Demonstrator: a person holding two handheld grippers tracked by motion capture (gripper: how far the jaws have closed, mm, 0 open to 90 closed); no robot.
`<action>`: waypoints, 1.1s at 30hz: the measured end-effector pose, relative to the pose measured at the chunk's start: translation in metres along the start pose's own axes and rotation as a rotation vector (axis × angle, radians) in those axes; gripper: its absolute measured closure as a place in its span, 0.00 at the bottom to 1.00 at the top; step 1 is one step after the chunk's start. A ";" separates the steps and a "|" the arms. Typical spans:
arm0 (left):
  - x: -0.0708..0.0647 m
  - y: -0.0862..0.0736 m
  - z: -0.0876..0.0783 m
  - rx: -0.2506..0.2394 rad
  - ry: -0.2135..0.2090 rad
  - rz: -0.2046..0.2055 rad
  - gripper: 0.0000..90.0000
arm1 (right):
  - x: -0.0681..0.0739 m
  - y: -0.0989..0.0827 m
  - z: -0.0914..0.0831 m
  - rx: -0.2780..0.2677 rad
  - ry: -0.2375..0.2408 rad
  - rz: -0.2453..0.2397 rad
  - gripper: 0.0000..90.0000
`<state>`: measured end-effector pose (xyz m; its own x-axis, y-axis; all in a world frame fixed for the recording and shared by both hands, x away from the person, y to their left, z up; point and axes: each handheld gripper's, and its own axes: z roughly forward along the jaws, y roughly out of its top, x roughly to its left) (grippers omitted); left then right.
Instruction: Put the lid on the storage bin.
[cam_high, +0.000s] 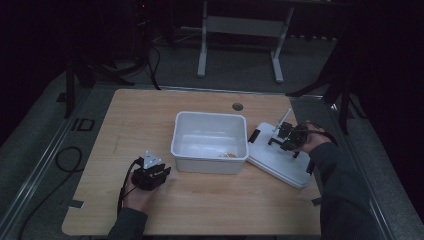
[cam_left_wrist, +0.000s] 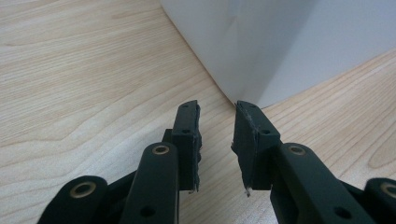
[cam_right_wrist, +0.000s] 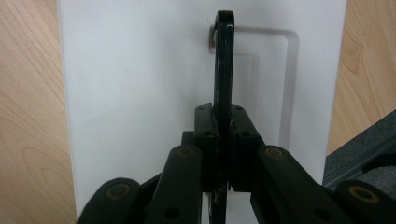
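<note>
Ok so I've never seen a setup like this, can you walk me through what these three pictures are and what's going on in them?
These show one moment from three cameras. No robot arm is here: a person at a wooden table holds a hand-operated claw in each hand.

The high view looks down from above. In the middle stands a white bin with something small and yellowish inside, too small to identify. Beside it, on the right, lies its white lid, flat on the table.

The other two cameras ride on the claws and look along their black jaws. The left claw rests near a corner of the bin, jaws slightly apart, holding nothing. The right claw is over the lid, jaws shut on the thin black handle that stands up from it, seen edge-on.

It looks as if the lid is being handled, perhaps to go on the bin.
</note>
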<state>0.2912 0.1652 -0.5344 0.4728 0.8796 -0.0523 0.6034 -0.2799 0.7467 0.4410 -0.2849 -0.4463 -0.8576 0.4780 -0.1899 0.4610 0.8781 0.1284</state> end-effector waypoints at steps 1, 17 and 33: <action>0.000 0.000 0.000 0.000 0.000 0.000 0.79 | 0.000 0.000 -0.001 -0.002 -0.001 -0.001 0.94; 0.000 0.000 0.000 0.000 0.001 0.000 0.79 | 0.003 0.000 -0.013 -0.011 -0.036 -0.029 0.94; 0.000 0.000 0.000 0.000 0.001 0.000 0.79 | 0.004 -0.002 -0.027 -0.016 -0.073 -0.066 0.94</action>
<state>0.2912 0.1650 -0.5344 0.4720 0.8800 -0.0521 0.6035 -0.2795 0.7468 0.4306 -0.2854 -0.4206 -0.8669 0.4198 -0.2687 0.3998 0.9076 0.1283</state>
